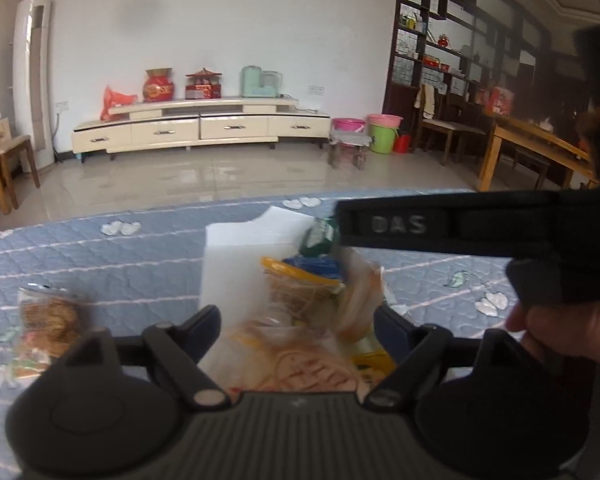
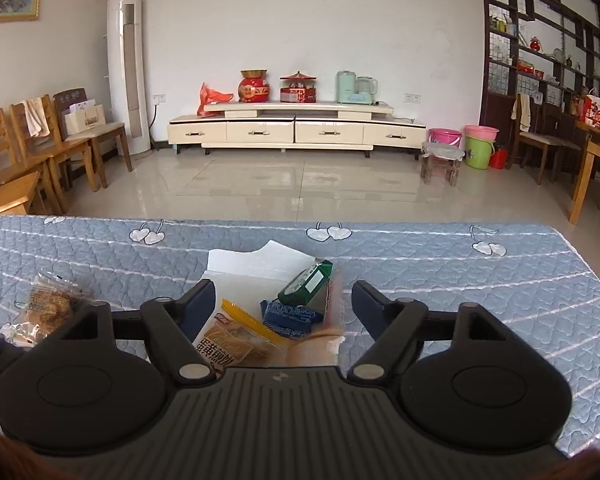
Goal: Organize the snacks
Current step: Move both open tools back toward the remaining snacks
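Snacks were mostly piled in a white tray in the middle of the quilted blue worktop: a yellow egg-pancake packet, a blue wrapped bar and a green packet leaning on the pile, all touching each other. One clear bag of brown cookies sat by itself well off to the left, still outside the tray. So I'd say the sorting was mid-way, with that stray bag looking like the obvious leftover. The right gripper hovered over the pile with its fingers spread wide and nothing between them. The left gripper was also released, fingers apart, hanging low right over the snacks; that view was blurry, so I couldn't tell if a packet was touching a pad. In the left view the right gripper's body crossed in from the right side, above the tray, held in the person's right hand. My guess at the next move: swing left toward the cookie bag, drop low and pinch the crinkly edge gently, since it'd slide easily on that fabric.
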Tool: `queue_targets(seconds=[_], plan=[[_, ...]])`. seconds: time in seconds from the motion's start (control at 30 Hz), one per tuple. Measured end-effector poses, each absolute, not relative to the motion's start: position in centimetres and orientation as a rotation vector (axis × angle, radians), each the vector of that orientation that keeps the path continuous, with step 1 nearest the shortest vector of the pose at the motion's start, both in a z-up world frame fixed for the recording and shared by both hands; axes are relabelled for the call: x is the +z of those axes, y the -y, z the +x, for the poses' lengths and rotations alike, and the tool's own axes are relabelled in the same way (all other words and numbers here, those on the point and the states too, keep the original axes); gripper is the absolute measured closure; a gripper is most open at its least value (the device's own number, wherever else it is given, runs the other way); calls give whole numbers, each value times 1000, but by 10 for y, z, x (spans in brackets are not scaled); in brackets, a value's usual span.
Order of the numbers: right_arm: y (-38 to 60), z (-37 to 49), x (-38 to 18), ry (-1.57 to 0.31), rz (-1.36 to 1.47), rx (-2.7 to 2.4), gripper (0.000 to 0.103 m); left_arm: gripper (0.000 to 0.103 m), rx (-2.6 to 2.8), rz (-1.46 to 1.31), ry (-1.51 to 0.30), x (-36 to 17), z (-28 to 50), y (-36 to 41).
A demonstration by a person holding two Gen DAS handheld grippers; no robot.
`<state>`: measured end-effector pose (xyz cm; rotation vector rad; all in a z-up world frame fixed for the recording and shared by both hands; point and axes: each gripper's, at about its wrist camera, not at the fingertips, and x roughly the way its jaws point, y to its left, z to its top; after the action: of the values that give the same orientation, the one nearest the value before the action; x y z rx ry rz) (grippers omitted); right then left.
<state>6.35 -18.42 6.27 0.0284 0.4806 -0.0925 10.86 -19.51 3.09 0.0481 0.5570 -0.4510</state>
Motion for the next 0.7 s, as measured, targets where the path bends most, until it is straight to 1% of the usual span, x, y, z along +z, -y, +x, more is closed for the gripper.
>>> queue_targets(seconds=[0.07, 0.1, 0.2, 0.27, 0.3, 0.53, 0.7], plan=[[181, 58, 65, -470, 31, -103, 3, 14, -407, 41, -544, 33, 108, 184], [178, 56, 66, -461, 34, -104, 0, 13, -384, 25, -539, 34, 108, 175], [166, 49, 68, -445, 41, -93, 0, 11, -302, 6, -509, 36, 102, 146], [153, 49, 71, -438, 38, -67, 0, 7, -217, 19, -491, 33, 98, 122], [145, 48, 70, -438, 39, -45, 0, 7, -180, 18, -494, 29, 98, 108], [60, 75, 41, -530, 14, 119, 0, 7, 50, -17, -586, 4, 101, 11], [-6, 114, 13, -622, 23, 229, 0, 7, 123, -33, -598, -5, 100, -31]])
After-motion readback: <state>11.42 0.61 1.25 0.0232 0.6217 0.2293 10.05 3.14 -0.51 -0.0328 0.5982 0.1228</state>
